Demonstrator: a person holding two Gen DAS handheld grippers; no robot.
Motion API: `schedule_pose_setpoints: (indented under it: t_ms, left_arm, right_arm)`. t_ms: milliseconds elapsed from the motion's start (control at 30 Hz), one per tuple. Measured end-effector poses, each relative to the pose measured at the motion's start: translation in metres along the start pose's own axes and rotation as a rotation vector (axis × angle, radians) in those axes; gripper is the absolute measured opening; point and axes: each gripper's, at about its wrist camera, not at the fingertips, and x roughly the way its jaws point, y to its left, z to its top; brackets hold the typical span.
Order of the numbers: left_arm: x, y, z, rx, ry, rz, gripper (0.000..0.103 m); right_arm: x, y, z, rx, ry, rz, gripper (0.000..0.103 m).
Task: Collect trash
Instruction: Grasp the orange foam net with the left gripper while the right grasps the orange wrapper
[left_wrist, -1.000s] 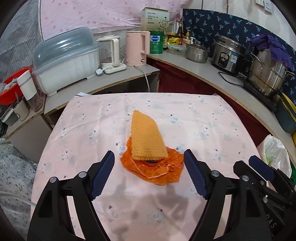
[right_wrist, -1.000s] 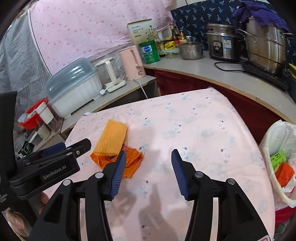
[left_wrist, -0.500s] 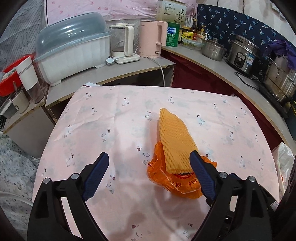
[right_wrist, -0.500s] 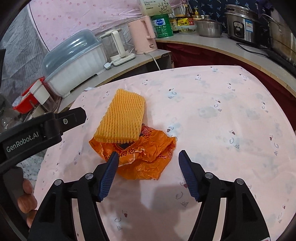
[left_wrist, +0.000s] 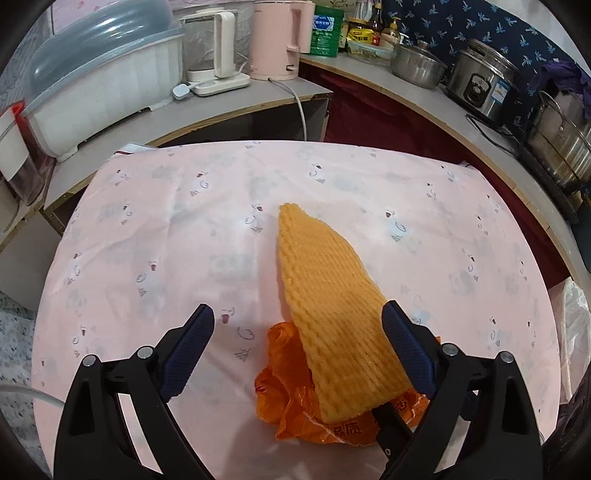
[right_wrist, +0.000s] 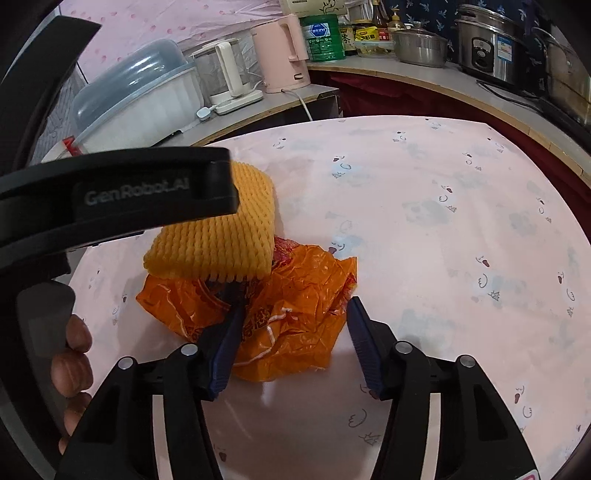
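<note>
On the desk (left_wrist: 155, 236) a foam net sleeve (left_wrist: 328, 295) lies across a crumpled plastic bag (right_wrist: 295, 306). The left claw (left_wrist: 297, 349) stands with its jaws wide apart over the sleeve's near end. The right claw (right_wrist: 291, 332) straddles the bag's near part. Behind the desk, a counter (left_wrist: 236, 103) carries a lidded dish rack (left_wrist: 99, 74), left of a kettle (left_wrist: 277, 37).
</note>
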Motion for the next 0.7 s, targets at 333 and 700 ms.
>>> schedule_pose_setpoints:
  t_ms: [333, 700]
  left_arm:
    - [-0.012, -0.035, -0.021, 0.013, 0.026, -0.053, 0.041]
    - [-0.051, -0.096, -0.041, 0.067, -0.017, -0.072, 0.011]
  right_arm:
    - [-0.030, -0.040, -0.014, 0.059, -0.006, -0.008, 0.014]
    - [-0.096, -0.100, -0.029, 0.132, -0.082, -0.063, 0.011]
